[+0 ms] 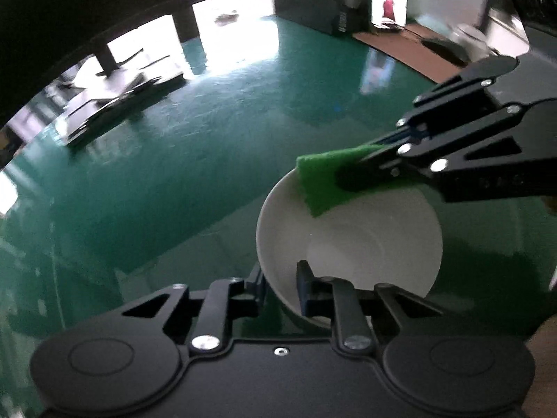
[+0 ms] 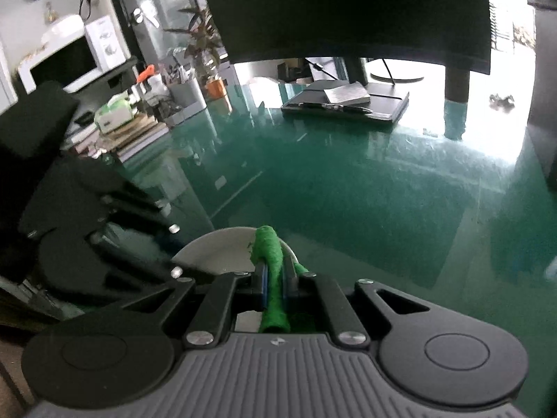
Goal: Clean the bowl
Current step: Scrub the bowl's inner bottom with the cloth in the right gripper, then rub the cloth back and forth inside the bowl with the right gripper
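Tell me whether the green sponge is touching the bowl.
Touching. The left wrist view shows the green sponge, held by the right gripper, draped over the bowl's far rim with no gap.

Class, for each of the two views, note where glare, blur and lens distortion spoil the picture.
Left wrist view: window glare whitens the far green table; the background top right is smeared; the table edge bows. The white bowl and green sponge stay fairly sharp. Right wrist view: glare burns out the right side behind the monitor; the fisheye curves its lower edge.

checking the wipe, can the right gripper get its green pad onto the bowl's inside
Probably yes: the right gripper holds the green scouring pad at the white bowl's far rim, the open inside clear.
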Motion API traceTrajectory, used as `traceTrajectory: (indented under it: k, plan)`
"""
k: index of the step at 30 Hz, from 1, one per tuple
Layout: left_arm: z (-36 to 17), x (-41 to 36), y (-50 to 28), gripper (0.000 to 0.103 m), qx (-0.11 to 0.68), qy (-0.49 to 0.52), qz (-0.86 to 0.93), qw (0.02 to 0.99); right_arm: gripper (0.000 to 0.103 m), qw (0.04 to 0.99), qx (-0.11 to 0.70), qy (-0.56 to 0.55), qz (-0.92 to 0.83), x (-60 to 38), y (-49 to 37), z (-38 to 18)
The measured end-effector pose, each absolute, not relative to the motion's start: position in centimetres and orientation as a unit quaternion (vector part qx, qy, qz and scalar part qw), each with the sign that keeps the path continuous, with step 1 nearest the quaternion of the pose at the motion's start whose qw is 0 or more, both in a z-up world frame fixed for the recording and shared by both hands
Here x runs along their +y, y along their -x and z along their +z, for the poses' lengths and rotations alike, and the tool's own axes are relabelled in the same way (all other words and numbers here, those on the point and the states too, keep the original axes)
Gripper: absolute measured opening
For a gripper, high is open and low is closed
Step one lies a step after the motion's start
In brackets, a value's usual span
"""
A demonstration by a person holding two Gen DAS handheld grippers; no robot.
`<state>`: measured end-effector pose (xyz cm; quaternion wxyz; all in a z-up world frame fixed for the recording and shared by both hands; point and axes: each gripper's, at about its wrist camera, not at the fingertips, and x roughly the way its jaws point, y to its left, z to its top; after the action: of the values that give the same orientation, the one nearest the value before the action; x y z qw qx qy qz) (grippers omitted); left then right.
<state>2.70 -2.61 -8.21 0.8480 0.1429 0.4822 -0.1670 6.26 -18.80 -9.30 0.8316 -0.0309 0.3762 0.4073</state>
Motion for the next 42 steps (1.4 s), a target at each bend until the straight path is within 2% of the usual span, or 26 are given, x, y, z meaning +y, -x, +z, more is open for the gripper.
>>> traceTrajectory:
  k: [8, 17, 24, 31, 37, 42]
  plan:
    - [-8.4, -2.3, -2.9, 0.020, 0.476, -0.113, -0.152, 0.859, 0.007, 0.785, 0.418, 0.027, 0.456, -19.5, -3.0, -9.2]
    - [-8.4, -2.5, -2.3, 0.022, 0.473, -0.120, -0.151, 0.860, 0.005, 0.819, 0.394, 0.030, 0.416, -19.9, -4.6, -9.2]
    - [-8.6, -2.7, -2.2, 0.025, 0.473, -0.123, -0.150, 0.860, 0.007, 0.783, 0.412, 0.042, 0.464, -19.4, -3.1, -9.3]
    - [-8.7, -2.7, -2.0, 0.025, 0.472, -0.122, -0.152, 0.860, 0.004, 0.816, 0.391, 0.034, 0.425, -20.0, -4.6, -9.1]
    - [-8.7, -2.7, -2.0, 0.025, 0.472, -0.123, -0.153, 0.860, 0.006, 0.787, 0.403, 0.048, 0.465, -19.4, -2.8, -9.3]
    - [-8.7, -2.8, -1.7, 0.026, 0.473, -0.122, -0.152, 0.859, 0.003, 0.813, 0.382, 0.051, 0.436, -19.7, -4.1, -9.4]
